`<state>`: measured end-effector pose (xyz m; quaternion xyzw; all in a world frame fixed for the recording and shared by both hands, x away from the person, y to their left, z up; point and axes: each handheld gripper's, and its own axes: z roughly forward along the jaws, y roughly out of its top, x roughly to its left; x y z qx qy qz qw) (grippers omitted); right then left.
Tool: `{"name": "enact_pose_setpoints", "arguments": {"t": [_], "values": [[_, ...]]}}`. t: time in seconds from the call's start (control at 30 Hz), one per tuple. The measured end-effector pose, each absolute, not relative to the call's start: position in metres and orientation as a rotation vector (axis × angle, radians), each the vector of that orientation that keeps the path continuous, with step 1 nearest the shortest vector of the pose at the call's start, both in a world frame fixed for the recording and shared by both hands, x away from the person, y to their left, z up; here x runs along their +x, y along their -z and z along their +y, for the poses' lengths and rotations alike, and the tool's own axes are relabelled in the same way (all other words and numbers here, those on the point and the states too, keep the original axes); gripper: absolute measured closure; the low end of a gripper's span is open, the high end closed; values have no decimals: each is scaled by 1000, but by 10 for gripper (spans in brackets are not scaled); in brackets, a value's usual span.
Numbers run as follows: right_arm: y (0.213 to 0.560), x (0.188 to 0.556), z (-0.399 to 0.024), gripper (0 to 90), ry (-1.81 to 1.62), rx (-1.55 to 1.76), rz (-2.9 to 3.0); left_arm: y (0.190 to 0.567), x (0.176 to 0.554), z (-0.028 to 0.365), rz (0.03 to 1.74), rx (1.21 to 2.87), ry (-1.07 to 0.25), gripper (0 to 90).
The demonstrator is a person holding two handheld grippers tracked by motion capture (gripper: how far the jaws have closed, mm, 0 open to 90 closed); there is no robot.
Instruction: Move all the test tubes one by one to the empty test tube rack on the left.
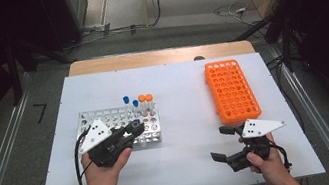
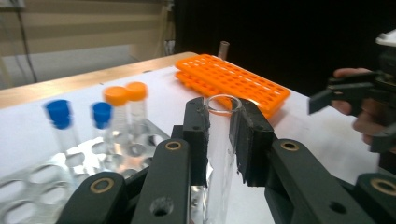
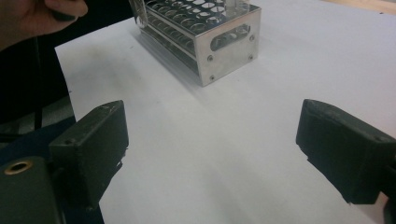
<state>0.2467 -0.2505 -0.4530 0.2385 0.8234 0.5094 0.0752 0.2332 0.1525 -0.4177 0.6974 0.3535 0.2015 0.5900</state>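
While the left claw (image 2: 219, 135) grips a clear uncapped tube (image 2: 220, 154) bearing no readable label, the right claw (image 3: 210, 149) gapes empty.

A white table (image 1: 188, 154) carries 2 racks: a metal rack (image 1: 122, 125) at left, an orange rack (image 1: 231, 90) at right.

tube (image 2: 219, 154): clear, glossy glass | rack (image 3: 219, 35): shiny metal | orange rack (image 1: 231, 90): matt plastic | fingers (image 2: 252, 140): matt black

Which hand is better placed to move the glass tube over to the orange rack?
Left, probably: the left gripper is already shut on the open glass tube. The right gripper sits nearer the orange rack but is open and empty.
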Motion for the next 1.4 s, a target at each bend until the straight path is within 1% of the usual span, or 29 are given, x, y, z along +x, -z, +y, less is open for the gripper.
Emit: {"name": "enact_pose_setpoints", "arguments": {"t": [0.07, 0.13, 0.2, 0.53, 0.87, 1.23, 1.4], "values": [[455, 247, -257, 61, -1533, 703, 2467, 415, 237, 158, 836, 1615, -491, 765], [456, 248, -263, 16, -1535, 693, 2467, 413, 242, 163, 849, 1600, -510, 766], [457, 251, -270, 0, -1559, 707, 2461, 411, 246, 167, 859, 1592, -529, 765], [461, 262, -293, 0, -1526, 792, 2416, 404, 275, 184, 915, 1539, -585, 765], [462, 266, -302, 0, -1524, 836, 2387, 413, 306, 196, 1007, 1496, -630, 765], [462, 266, -302, 0, -1516, 841, 2384, 426, 325, 193, 1075, 1507, -647, 765], [462, 267, -303, 0, -1512, 843, 2384, 431, 329, 188, 1086, 1542, -651, 765]]}}
